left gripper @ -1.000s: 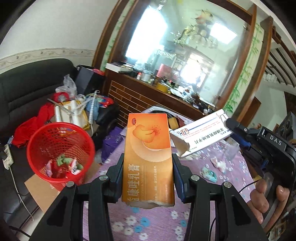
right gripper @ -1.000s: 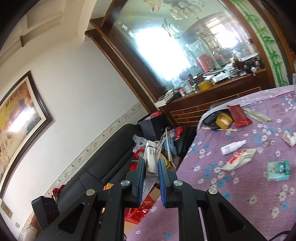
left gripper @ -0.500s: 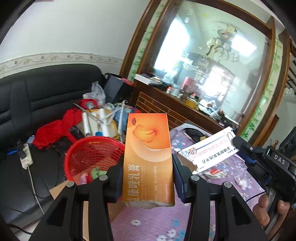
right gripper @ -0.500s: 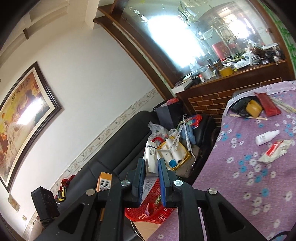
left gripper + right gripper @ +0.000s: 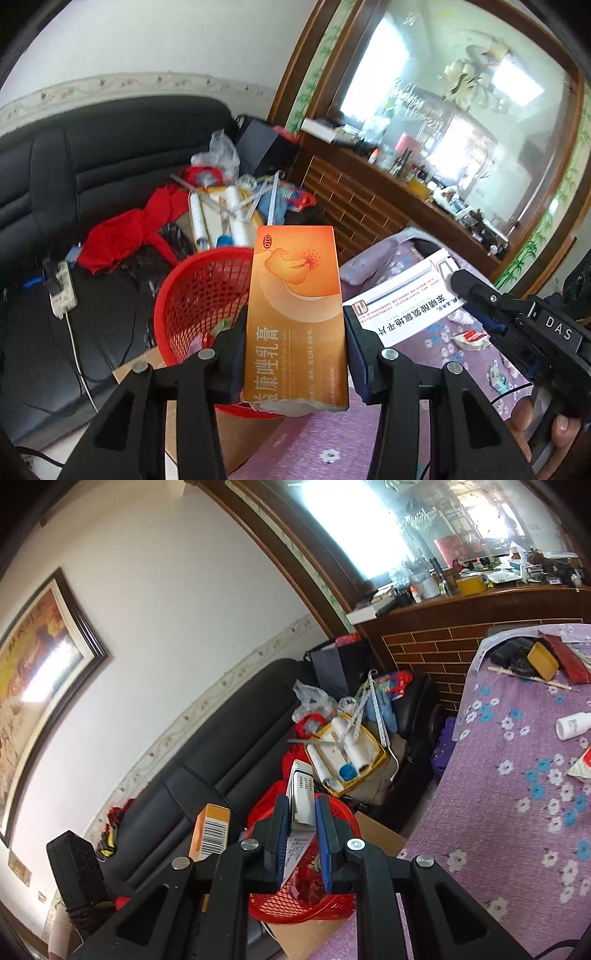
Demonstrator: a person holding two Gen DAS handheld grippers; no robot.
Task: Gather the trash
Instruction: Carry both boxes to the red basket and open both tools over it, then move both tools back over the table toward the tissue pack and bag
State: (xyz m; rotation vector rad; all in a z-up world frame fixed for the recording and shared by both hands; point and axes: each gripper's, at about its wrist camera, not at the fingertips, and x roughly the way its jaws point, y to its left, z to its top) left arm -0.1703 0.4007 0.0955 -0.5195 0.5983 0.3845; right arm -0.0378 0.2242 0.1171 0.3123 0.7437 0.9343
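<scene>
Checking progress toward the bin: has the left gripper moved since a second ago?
Yes. The left gripper, shut on the orange box, moved toward the red basket.

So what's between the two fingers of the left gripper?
An orange box, pinched upright by the left gripper, in the left wrist view. The red basket sits behind.

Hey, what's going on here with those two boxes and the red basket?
A person is clearing trash with two handheld grippers. The left gripper is clamped on an orange medicine box, and the right gripper pinches a white medicine box. Both boxes are in the air near the red basket, which already holds some scraps. Neither has been dropped yet; more litter sits on the purple tablecloth.
</scene>
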